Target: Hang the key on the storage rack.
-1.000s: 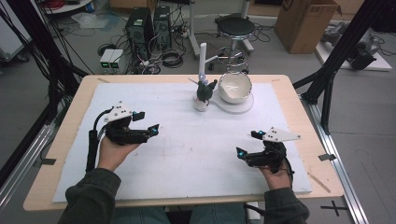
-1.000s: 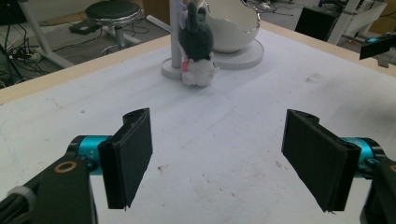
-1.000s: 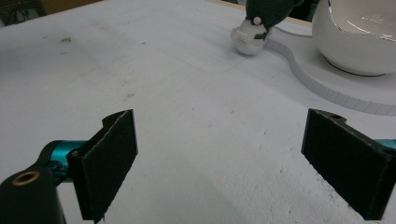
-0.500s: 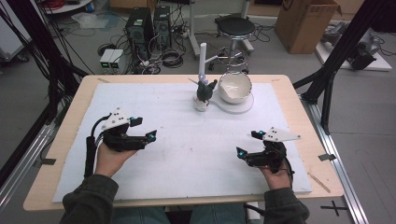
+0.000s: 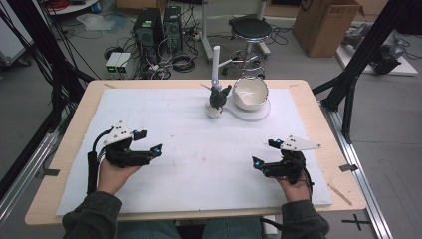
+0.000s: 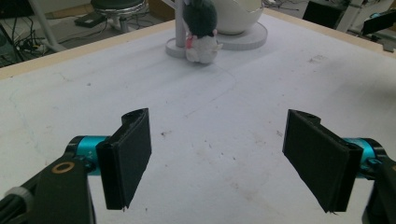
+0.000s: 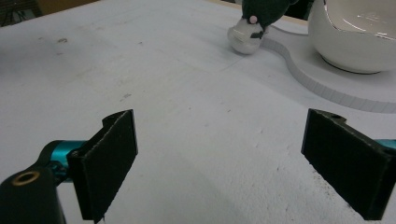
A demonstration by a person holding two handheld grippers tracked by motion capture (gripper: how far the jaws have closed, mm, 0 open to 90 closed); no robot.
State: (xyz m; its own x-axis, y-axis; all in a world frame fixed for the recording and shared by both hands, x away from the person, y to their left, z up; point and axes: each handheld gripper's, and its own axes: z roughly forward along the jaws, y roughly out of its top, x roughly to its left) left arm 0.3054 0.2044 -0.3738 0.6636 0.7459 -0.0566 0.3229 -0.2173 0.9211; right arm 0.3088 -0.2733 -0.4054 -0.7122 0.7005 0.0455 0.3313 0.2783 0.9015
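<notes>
A small plush toy [image 5: 217, 101], dark on top and white below, stands at the table's far middle against a white post [image 5: 216, 59]. Right of it a white bowl [image 5: 250, 92] sits tilted on a flat white base [image 5: 251, 115]. My left gripper [image 5: 148, 142] rests open over the white sheet at front left, nothing between its jaws. My right gripper [image 5: 263, 152] is open at front right, also with nothing in it. The left gripper view has its gripper [image 6: 219, 158] facing the toy [image 6: 201, 28] far ahead. The right gripper view has its gripper [image 7: 224, 163] wide open, with the toy [image 7: 254, 21] and bowl [image 7: 359, 37] beyond.
A white foam sheet [image 5: 199, 159] covers most of the wooden table [image 5: 328, 149]. Black frame struts [image 5: 358, 64] rise at the right and left sides. On the floor behind are computer cases, cables, a stool [image 5: 251, 30] and a cardboard box [image 5: 323, 22].
My left gripper has drawn back toward the table's front edge and slightly left, still open. The right gripper, the toy and the bowl have stayed put.
</notes>
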